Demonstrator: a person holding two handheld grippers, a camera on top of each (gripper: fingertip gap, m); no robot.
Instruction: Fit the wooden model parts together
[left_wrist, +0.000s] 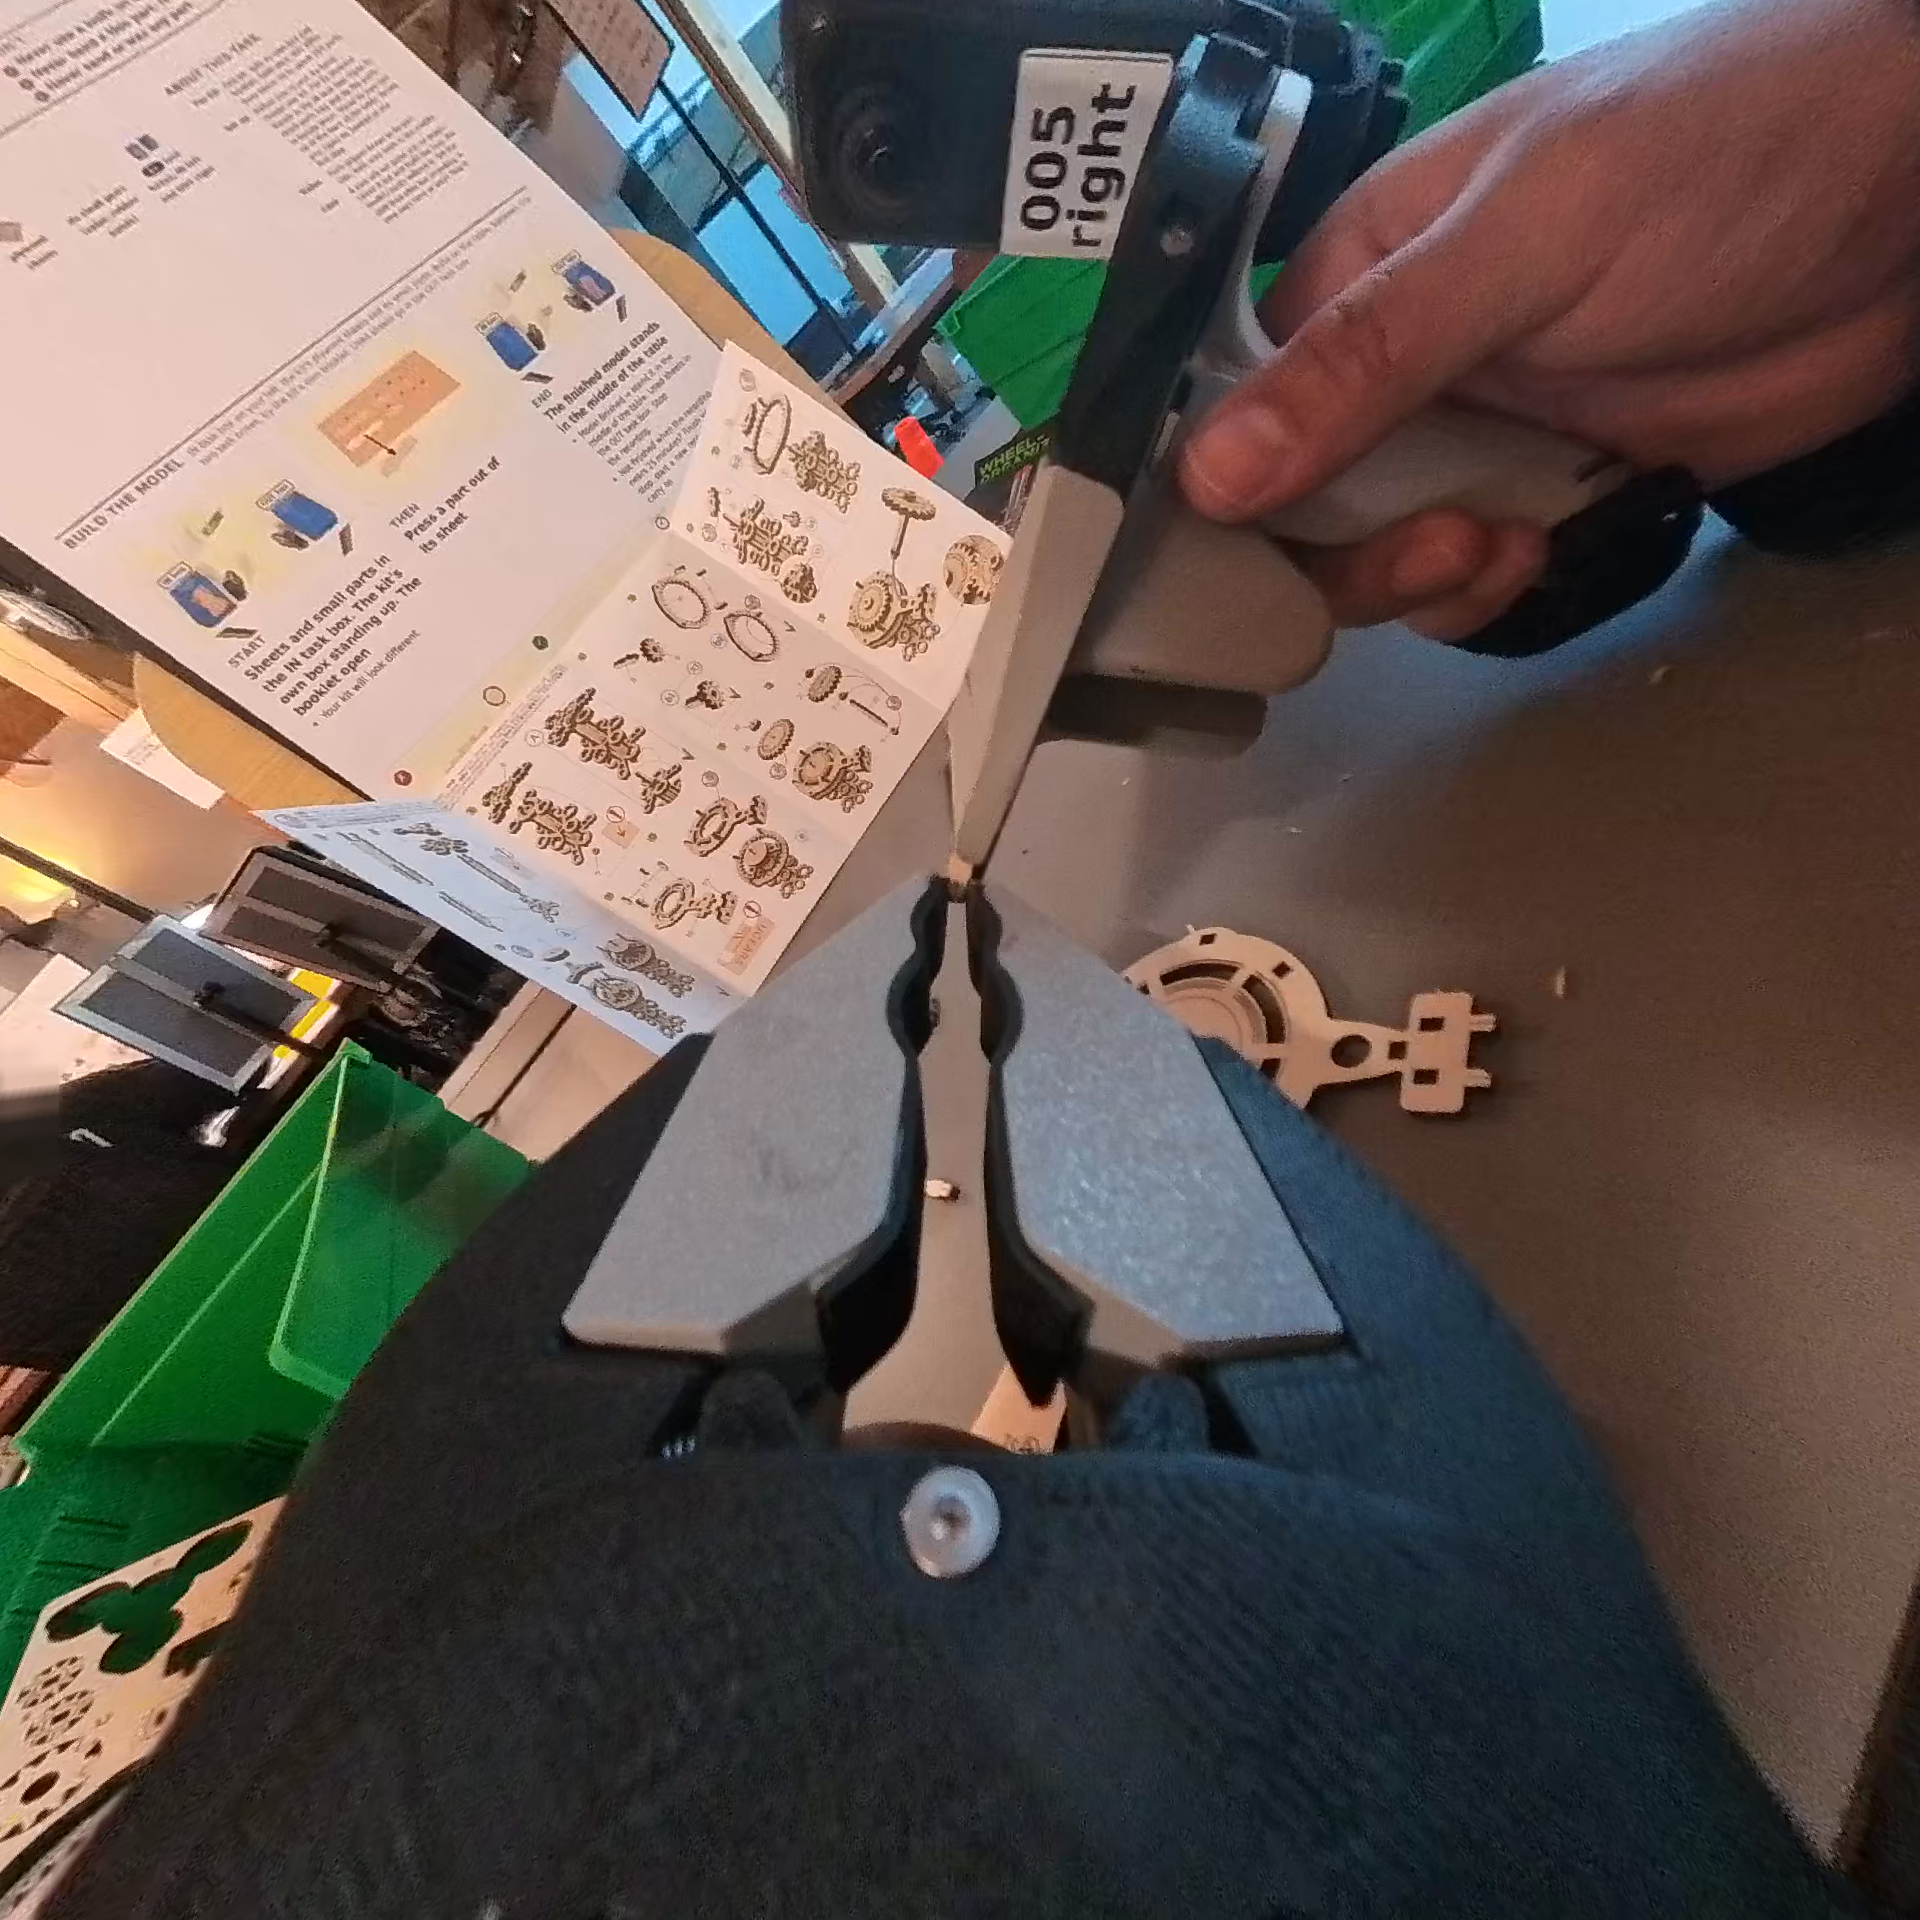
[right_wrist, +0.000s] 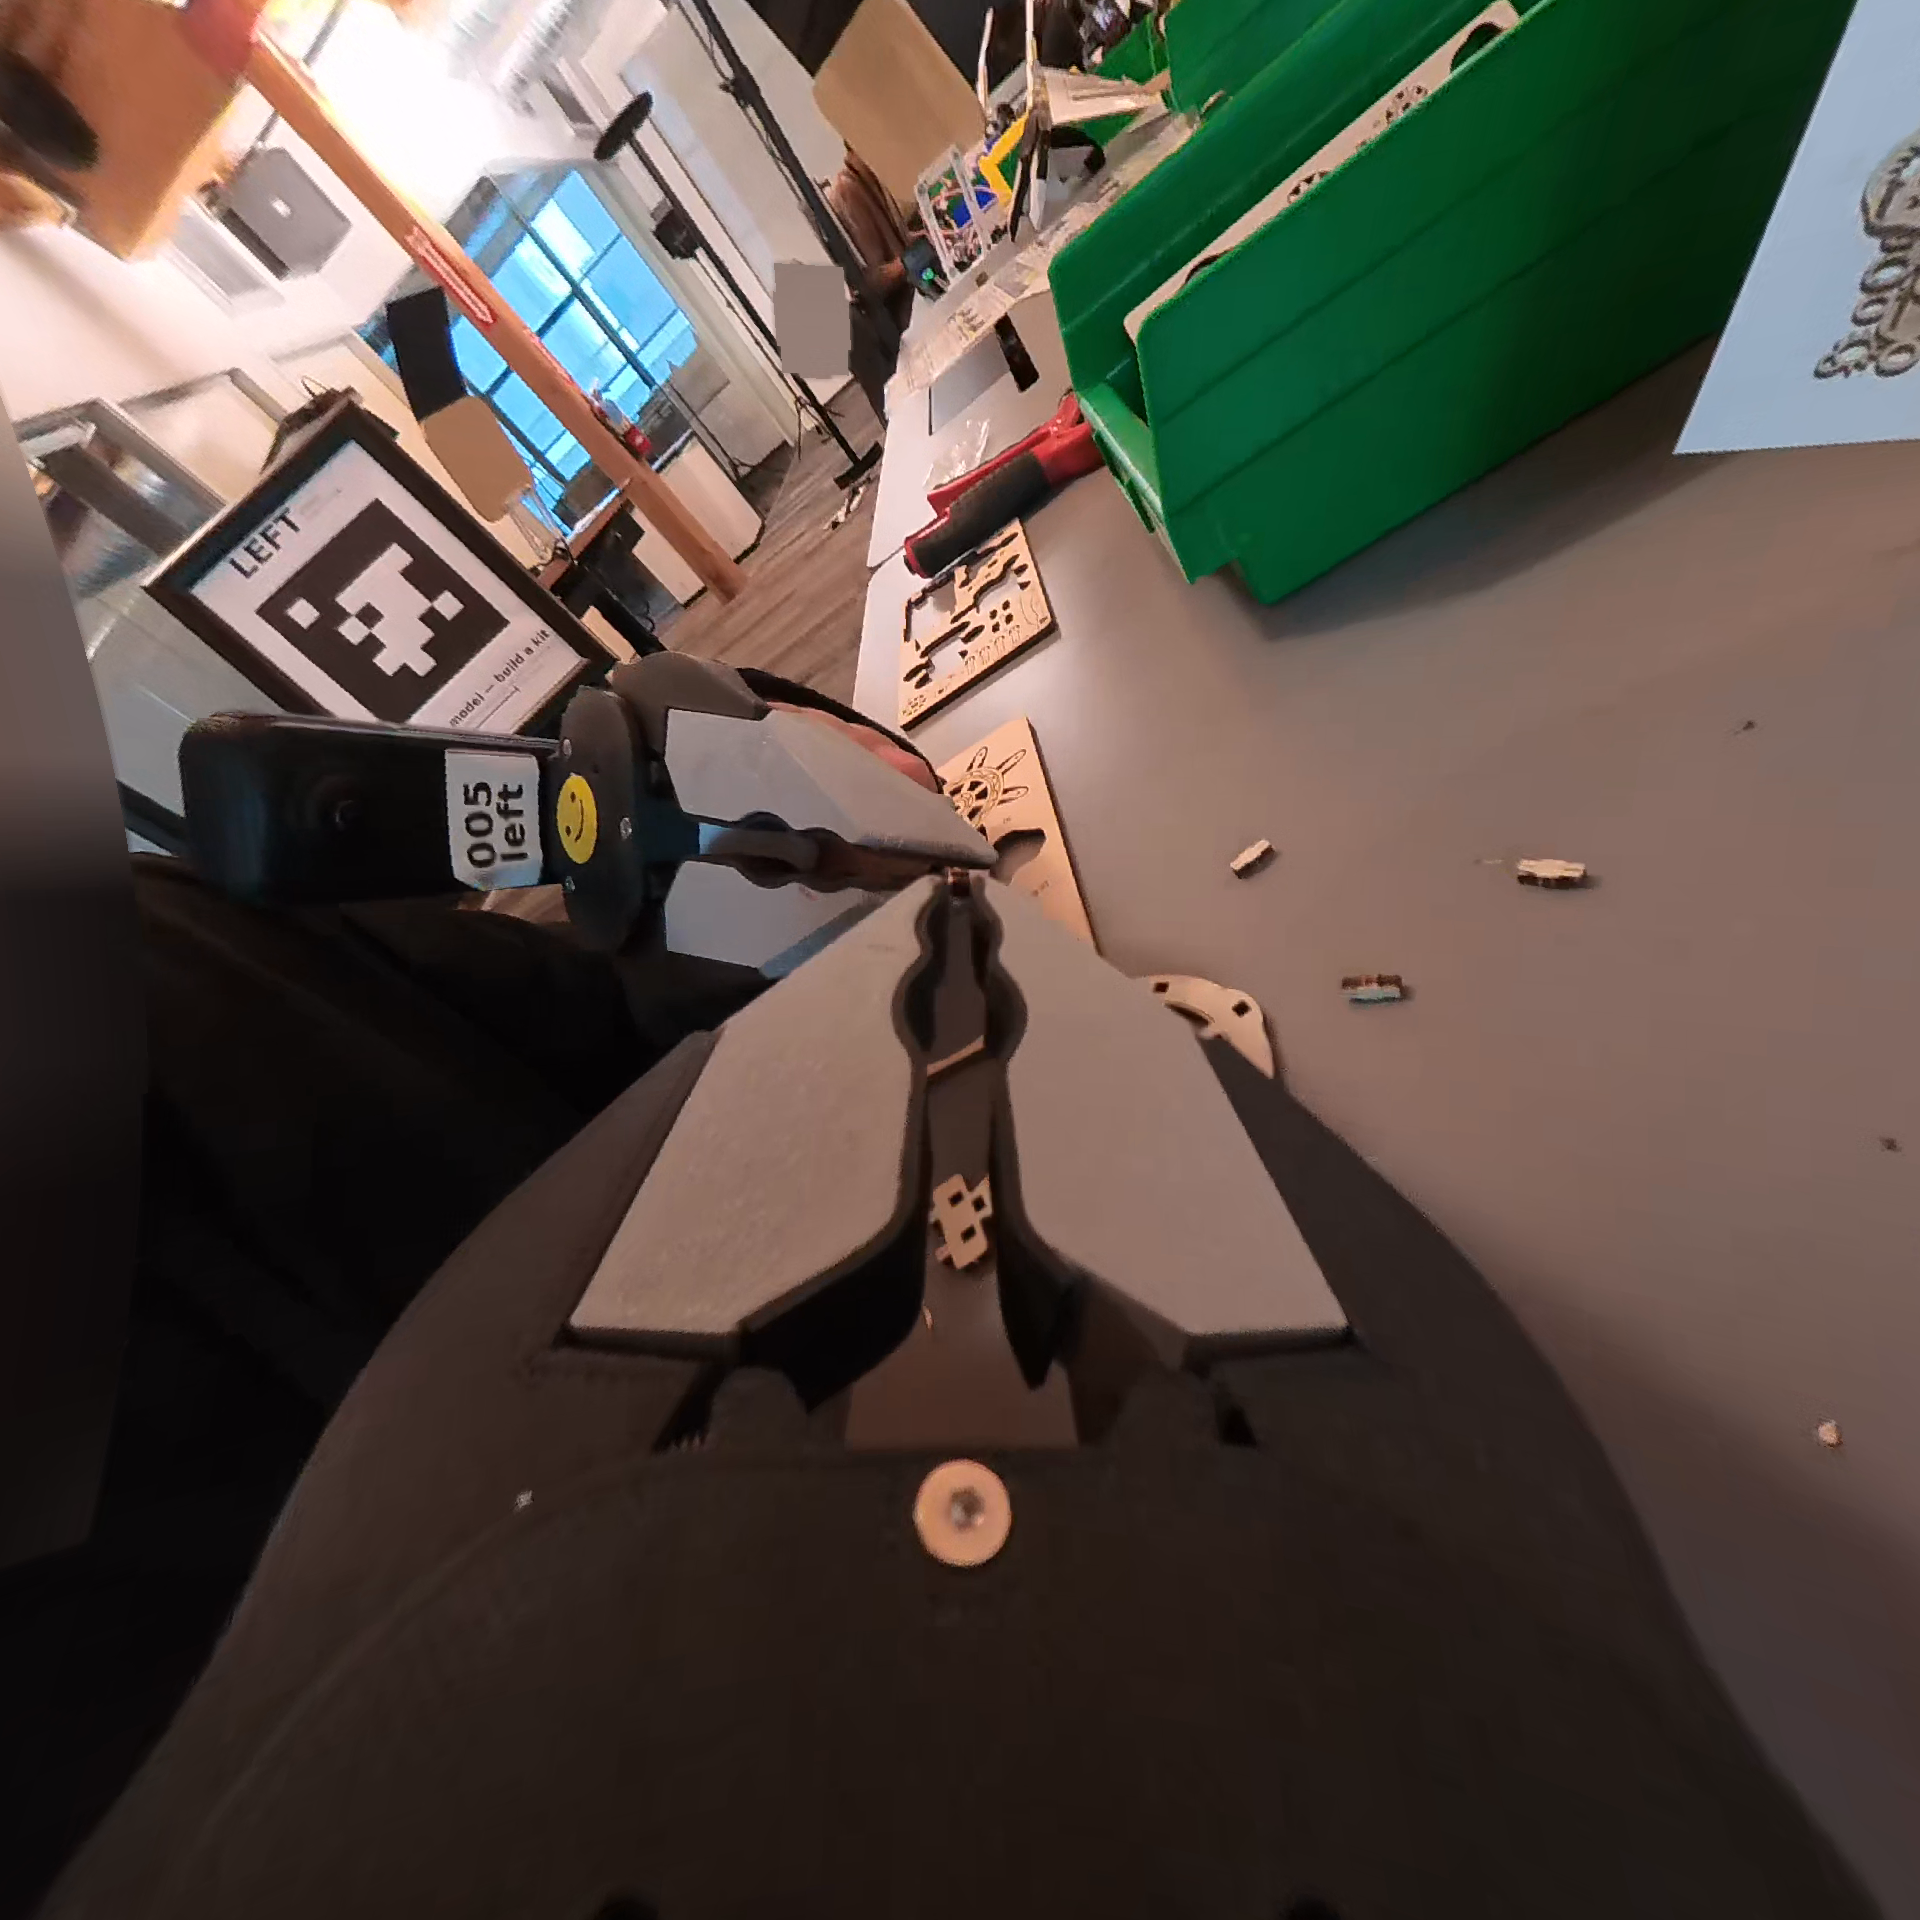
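The left gripper (left_wrist: 957, 886) and right gripper (right_wrist: 958, 883) meet tip to tip above the table (left_wrist: 1558, 883), the fingers of each pinched together on one tiny wooden peg (left_wrist: 960, 865). A hand (left_wrist: 1558, 301) grips the right handle. Below lies a ringed wooden part (left_wrist: 1309, 1013). Farther off lie a booklet (left_wrist: 717, 717), green bins (right_wrist: 1351, 343), cut sheets (right_wrist: 977, 634) and scraps (right_wrist: 1553, 871).

Floor: wood-plank floor (right_wrist: 769, 613), dark brown | Windows: tall multi-pane windows (right_wrist: 582, 312), blue daylight | Structure: slanting wooden beam (right_wrist: 499, 343) | Walls: white | Furniture: grey table (right_wrist: 1507, 1039), long, running toward windows.
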